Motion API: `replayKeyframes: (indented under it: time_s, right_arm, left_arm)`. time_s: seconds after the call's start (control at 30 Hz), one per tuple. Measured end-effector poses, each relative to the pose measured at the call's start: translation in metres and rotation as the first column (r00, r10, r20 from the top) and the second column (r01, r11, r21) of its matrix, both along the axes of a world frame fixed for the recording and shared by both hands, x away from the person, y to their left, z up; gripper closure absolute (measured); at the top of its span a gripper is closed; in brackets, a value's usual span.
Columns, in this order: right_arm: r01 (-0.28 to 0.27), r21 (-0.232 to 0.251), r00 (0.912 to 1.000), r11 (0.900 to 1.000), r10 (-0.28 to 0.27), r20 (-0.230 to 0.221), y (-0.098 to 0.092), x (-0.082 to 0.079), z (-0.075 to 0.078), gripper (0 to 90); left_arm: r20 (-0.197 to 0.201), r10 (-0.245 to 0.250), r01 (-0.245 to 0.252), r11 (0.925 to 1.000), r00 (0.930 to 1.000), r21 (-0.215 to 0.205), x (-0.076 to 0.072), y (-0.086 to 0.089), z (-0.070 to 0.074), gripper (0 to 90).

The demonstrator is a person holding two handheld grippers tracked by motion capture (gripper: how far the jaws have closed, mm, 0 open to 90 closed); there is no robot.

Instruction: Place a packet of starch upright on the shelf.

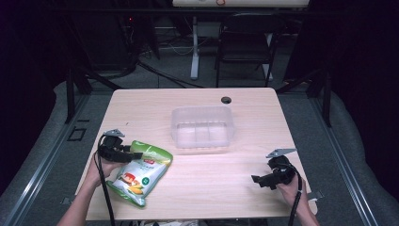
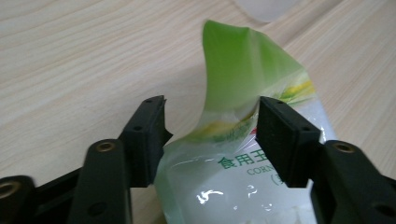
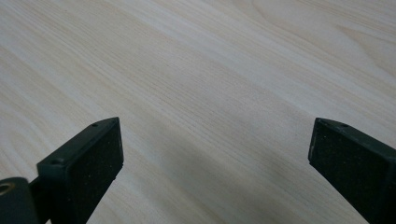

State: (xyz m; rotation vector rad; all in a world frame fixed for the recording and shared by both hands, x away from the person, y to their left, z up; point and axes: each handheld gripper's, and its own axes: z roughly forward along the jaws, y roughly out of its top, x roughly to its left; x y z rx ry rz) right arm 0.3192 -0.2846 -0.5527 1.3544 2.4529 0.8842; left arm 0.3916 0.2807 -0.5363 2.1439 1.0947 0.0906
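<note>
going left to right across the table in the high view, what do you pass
left gripper → green snack bag → clear plastic container → right gripper

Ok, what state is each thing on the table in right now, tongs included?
Green and clear plastic corn snack bag: lying flat, its green top edge curled up between the left jaws.
Clear plastic container: upright, open-topped, looks empty.
Left tongs: jaws around the bag's top; the right pad appears to touch it.
Right tongs: open wide over bare table.

High view overlooks whole table (image 1: 197,165) from above; both gripper views skim same tabletop close, looking forward.
</note>
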Motion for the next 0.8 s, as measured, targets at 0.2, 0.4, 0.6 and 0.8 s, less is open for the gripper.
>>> replayKeyframes:
  time_s: [0.2, 0.4, 0.6, 0.8]
  right_arm:
    - [0.000, -0.004, 1.0000, 1.000, 0.000, 0.002, 0.000, 0.000, 0.000, 2.7]
    - [0.001, 0.000, 1.0000, 1.000, -0.001, 0.002, 0.000, 0.000, 0.000, 2.7]
    - [0.000, -0.002, 1.0000, 1.000, 0.000, 0.002, 0.000, 0.000, 0.000, 2.7]
    - [-0.001, 0.002, 1.0000, 1.000, 0.001, 0.002, -0.001, 0.000, 0.000, 2.7]
  left_arm:
    - [0.018, -0.002, 0.002, 1.0000, 0.9998, 0.004, -0.001, 0.005, -0.002, 60.8]
    - [0.040, 0.007, -0.009, 0.9994, 0.9992, 0.034, -0.002, 0.005, -0.002, 73.2]
    - [0.057, 0.025, -0.029, 0.9974, 0.9980, 0.066, -0.004, 0.007, -0.002, 87.7]
    - [0.043, 0.062, -0.065, 0.9953, 0.9971, 0.071, -0.006, 0.015, -0.002, 89.5]
